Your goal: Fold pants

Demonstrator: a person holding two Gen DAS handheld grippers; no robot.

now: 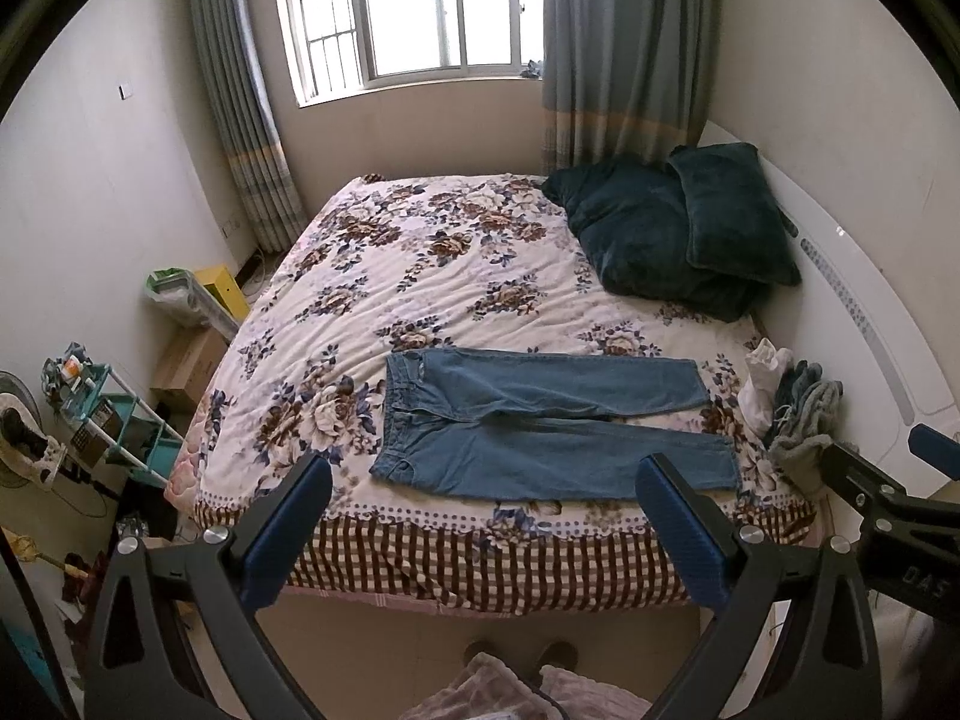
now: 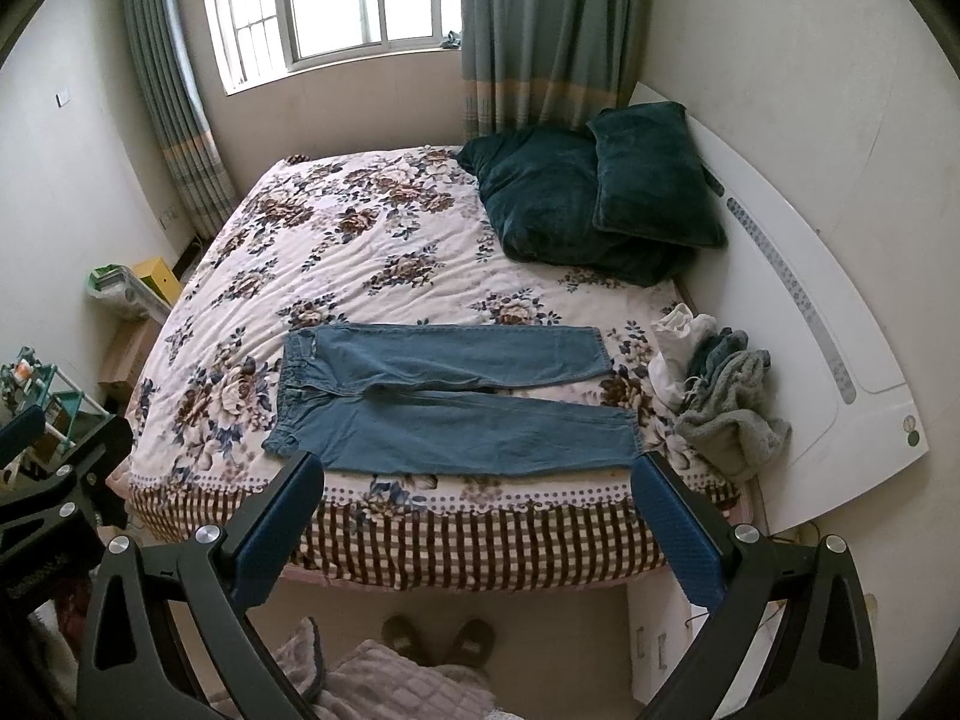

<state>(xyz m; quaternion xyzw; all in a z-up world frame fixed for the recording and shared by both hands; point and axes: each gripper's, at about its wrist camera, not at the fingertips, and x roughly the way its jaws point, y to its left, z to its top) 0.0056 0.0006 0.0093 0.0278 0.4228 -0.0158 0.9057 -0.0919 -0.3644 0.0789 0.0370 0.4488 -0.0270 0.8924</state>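
Blue jeans lie flat on the floral bedspread near the bed's front edge, waistband to the left, both legs stretched to the right. They also show in the right wrist view. My left gripper is open and empty, held in the air in front of the bed, short of the jeans. My right gripper is open and empty too, at about the same distance. Part of the right gripper shows at the right edge of the left wrist view.
Two dark green pillows lie at the back right of the bed. A heap of grey and white clothes sits right of the jeans' hems. A white headboard runs along the right. A teal shelf rack and boxes stand left.
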